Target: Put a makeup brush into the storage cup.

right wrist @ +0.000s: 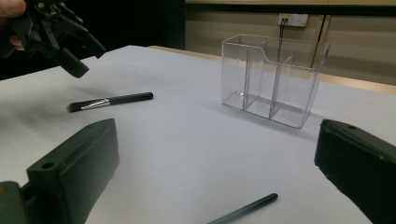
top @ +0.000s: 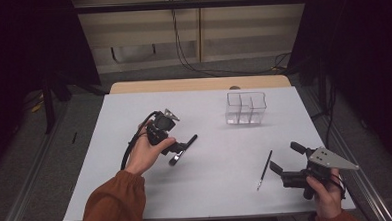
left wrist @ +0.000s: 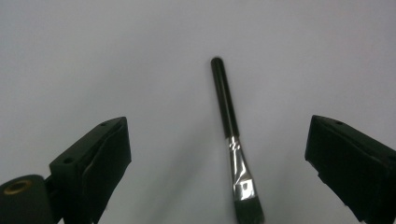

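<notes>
Brush (left wrist: pixel 232 140) lies flat on the table (top: pixel 137 193) between the wide-open, empty jaws of your left gripper (left wrist: pixel 217 154), nearer one pad, so closing off-centre may roll it away; your right gripper (right wrist: pixel 215 172) is also open and empty.

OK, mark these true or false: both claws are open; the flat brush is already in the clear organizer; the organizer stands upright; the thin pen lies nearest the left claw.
1. Both claws are open. True: the left claw and the right claw each hold their jaws apart with nothing gripped.
2. The flat brush is in the clear organizer. False: it lies on the white table, under the left claw.
3. The organizer stands upright. True.
4. The thin pen lies nearest the left claw. False: it lies beside the right claw.
</notes>
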Demonstrator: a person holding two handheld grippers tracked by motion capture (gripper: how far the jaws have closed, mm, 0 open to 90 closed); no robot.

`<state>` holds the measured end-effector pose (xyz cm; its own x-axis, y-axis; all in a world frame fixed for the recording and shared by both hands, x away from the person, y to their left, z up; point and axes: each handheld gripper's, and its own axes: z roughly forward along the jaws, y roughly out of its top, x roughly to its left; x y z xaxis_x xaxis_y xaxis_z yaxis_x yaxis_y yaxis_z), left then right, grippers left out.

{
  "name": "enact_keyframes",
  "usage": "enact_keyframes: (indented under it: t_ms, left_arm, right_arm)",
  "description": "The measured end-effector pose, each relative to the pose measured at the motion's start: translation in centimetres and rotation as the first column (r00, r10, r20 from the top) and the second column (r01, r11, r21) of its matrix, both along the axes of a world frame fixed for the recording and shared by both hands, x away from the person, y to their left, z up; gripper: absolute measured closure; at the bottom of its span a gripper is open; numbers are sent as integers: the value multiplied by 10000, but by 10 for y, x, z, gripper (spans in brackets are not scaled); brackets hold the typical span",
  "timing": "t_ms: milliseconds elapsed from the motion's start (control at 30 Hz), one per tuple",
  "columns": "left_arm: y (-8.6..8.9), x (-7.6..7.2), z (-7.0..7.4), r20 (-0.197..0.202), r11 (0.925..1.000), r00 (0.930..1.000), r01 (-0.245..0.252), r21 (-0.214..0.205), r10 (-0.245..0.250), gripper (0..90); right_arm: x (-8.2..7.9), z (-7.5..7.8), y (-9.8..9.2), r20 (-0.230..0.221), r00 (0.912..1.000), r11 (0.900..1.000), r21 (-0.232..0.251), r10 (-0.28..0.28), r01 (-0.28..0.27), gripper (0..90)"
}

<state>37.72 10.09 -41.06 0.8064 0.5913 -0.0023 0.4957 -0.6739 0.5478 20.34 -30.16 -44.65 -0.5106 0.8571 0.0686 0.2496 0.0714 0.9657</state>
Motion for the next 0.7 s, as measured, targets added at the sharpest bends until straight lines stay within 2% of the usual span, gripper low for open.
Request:
enact_keyframes:
  t_ms: [33, 67, 133, 233, 433, 533, 667, 700]
  left_arm:
    - [-1, 1, -1, -221, 9994, 9997, 123, 318, -116, 70]
    - [-2, 2, -2, -275, 9987, 9996, 103, 499, -89, 70]
    - [-3, 4, -3, -650, 9986, 9979, 13, 524, 21, 69]
    - [-6, 5, -5, -644, 9953, 9979, 80, 961, -18, 56]
    - [-10, 10, -11, -1212, 9907, 9926, 96, 1359, 71, 56]
    - [-12, 13, -14, -1764, 9866, 9843, 178, 1619, 112, 57]
    - [-13, 17, -19, -1891, 9827, 9818, 189, 1842, 166, 65]
    - [-12, 18, -20, -1995, 9827, 9799, 317, 1823, 54, 58]
  right_arm:
    - [0, 0, 0, 3, 10000, 10000, -8, 3, -3, 0]
    - [0, 0, 0, -7, 10000, 10000, -3, -11, 11, 0]
    - [0, 0, -1, -10, 10000, 10000, -23, -1, 1, 0]
    - [0, 0, 0, -52, 10000, 10000, 3, 20, -20, 0]
    - [0, -1, 0, -42, 10000, 9999, -89, 75, -75, 0]
    - [1, -1, 1, -94, 9999, 10000, -19, 36, -37, 0]
    - [1, -1, 1, -82, 9999, 10000, -51, 67, -67, 0]
    - [1, -1, 1, -78, 9999, 9999, -76, 74, -74, 0]
